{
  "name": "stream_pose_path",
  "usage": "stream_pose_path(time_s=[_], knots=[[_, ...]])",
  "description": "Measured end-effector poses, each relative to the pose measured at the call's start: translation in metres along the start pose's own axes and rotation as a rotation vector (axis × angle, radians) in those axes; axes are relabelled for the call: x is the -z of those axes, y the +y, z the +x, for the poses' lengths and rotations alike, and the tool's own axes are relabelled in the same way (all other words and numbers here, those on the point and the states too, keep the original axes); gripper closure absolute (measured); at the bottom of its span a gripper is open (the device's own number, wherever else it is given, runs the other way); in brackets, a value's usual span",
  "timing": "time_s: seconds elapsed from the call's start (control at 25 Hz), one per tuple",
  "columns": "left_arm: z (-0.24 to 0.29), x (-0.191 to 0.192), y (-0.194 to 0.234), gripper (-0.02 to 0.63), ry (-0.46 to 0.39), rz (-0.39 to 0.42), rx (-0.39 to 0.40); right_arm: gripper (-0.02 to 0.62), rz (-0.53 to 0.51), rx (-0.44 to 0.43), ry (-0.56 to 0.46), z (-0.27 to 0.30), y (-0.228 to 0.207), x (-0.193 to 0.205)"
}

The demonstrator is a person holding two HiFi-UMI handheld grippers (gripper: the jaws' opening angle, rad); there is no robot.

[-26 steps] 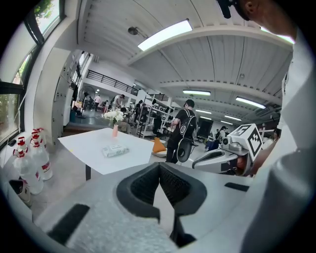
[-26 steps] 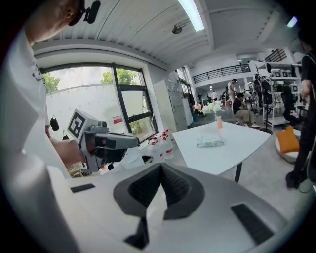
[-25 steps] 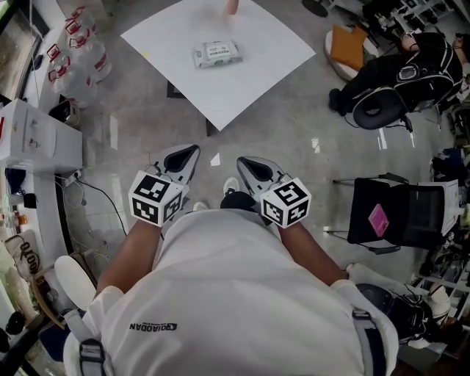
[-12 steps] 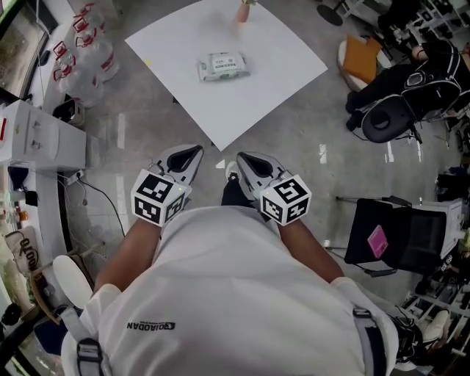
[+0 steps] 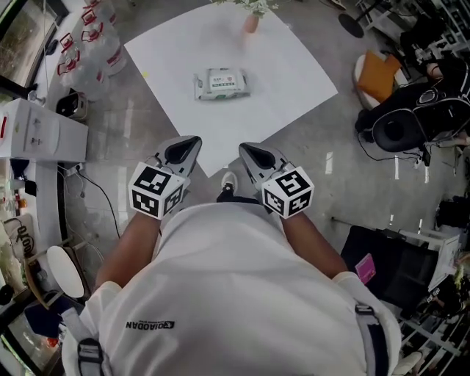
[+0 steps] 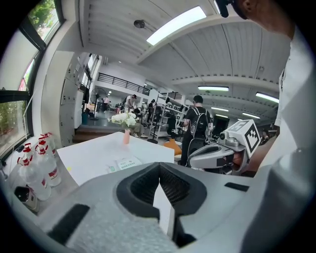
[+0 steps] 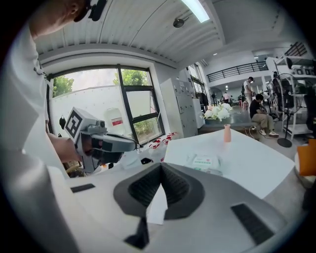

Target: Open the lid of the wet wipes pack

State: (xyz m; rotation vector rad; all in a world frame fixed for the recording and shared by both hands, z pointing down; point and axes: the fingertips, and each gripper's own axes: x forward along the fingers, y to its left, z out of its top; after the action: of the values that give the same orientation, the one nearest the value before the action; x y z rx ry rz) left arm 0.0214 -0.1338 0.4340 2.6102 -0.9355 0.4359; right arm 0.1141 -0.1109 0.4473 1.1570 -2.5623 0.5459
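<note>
The wet wipes pack (image 5: 221, 83) is white with green print and lies flat, lid closed, near the middle of the white table (image 5: 294, 66). It also shows in the left gripper view as the pack (image 6: 126, 163), and in the right gripper view as the pack (image 7: 205, 161). My left gripper (image 5: 192, 139) and right gripper (image 5: 244, 147) are side by side at the table's near corner, well short of the pack. The left gripper (image 6: 159, 164) has its jaws shut with nothing between them. So does the right gripper (image 7: 161, 165).
A pink vase (image 5: 252, 22) with white flowers stands at the table's far edge. Spray bottles (image 5: 88, 51) and a white cabinet (image 5: 37, 132) are on the left. An office chair with a backpack (image 5: 411, 110) and a black chair (image 5: 389, 264) stand on the right.
Both grippers have moved forward together, from over the floor to the table's near corner. The table and pack now lie closer. Both jaws stay shut.
</note>
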Motion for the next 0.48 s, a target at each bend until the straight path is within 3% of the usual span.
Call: stream_pose_path(time_s=[0.28,0.48], knots=[[0.046,-0.023,0.016,0.597,-0.004,-0.04,-0.063,0.589,-0.004,-0.094,0.022,0.023,-0.046,-0.01],[0.061,-0.024,0.027,0.597,0.011,-0.046,-0.088,0.589,0.001,-0.116,0.028,0.038,-0.063,-0.013]])
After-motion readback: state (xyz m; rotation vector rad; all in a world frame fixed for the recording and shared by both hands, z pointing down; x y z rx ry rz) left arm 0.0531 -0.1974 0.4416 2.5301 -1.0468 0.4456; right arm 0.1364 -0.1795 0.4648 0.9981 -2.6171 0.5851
